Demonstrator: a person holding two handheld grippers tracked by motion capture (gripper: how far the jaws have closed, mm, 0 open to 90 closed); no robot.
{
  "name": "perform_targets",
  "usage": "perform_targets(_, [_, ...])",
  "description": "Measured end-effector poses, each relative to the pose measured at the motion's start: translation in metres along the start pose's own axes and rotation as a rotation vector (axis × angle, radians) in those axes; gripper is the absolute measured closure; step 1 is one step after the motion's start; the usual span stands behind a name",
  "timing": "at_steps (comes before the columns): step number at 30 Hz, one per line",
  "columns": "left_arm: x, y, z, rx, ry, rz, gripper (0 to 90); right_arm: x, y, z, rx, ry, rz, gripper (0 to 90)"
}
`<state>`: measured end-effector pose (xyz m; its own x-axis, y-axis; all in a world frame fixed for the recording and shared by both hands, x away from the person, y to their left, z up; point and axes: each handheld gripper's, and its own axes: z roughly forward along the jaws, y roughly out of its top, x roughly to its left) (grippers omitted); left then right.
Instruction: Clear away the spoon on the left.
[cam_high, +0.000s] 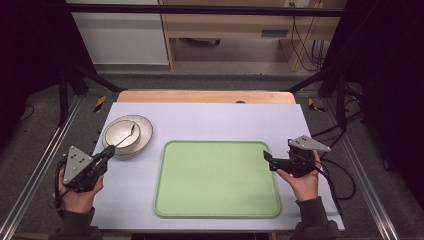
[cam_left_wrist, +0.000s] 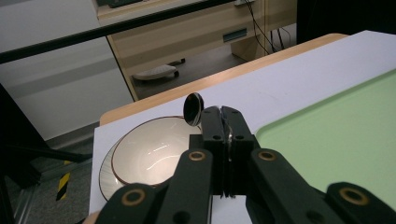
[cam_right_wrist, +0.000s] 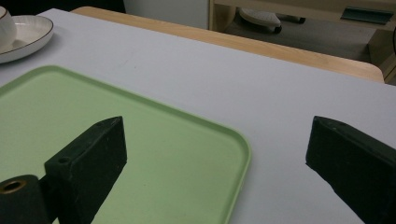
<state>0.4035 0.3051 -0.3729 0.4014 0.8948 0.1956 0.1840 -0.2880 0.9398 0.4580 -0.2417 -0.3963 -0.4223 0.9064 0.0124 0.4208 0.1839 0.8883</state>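
Observation:
A dark metal spoon (cam_left_wrist: 193, 108) sticks up past the tips of my left gripper (cam_left_wrist: 220, 112), which is shut on its handle. The spoon head hangs over a cream bowl (cam_left_wrist: 149, 156) that stands on a matching plate (cam_left_wrist: 104, 173). In the high view the left gripper (cam_high: 110, 150) is at the table's left, just in front of the bowl (cam_high: 120, 134), with the spoon (cam_high: 126, 137) reaching over it. My right gripper (cam_high: 269, 159) is open beside the right edge of the green tray (cam_high: 217, 180). In the right gripper view its jaws stand wide apart over the tray's corner (cam_right_wrist: 140, 154) with nothing between them (cam_right_wrist: 215, 140).
A pale sheet (cam_high: 210, 120) covers the wooden table (cam_high: 205, 96). Black frame posts (cam_high: 64, 95) stand at both back corners. Cables (cam_high: 340, 175) trail off the right side. Beyond the table are a floor and wooden furniture (cam_high: 230, 25).

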Motion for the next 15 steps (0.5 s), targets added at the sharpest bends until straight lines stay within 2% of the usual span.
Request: perform_targets(15, [-0.015, 0.005, 0.001, -0.007, -0.042, 0.030, 89.1, -0.001, 0.000, -0.001, -0.004, -0.002, 0.001, 5.3])
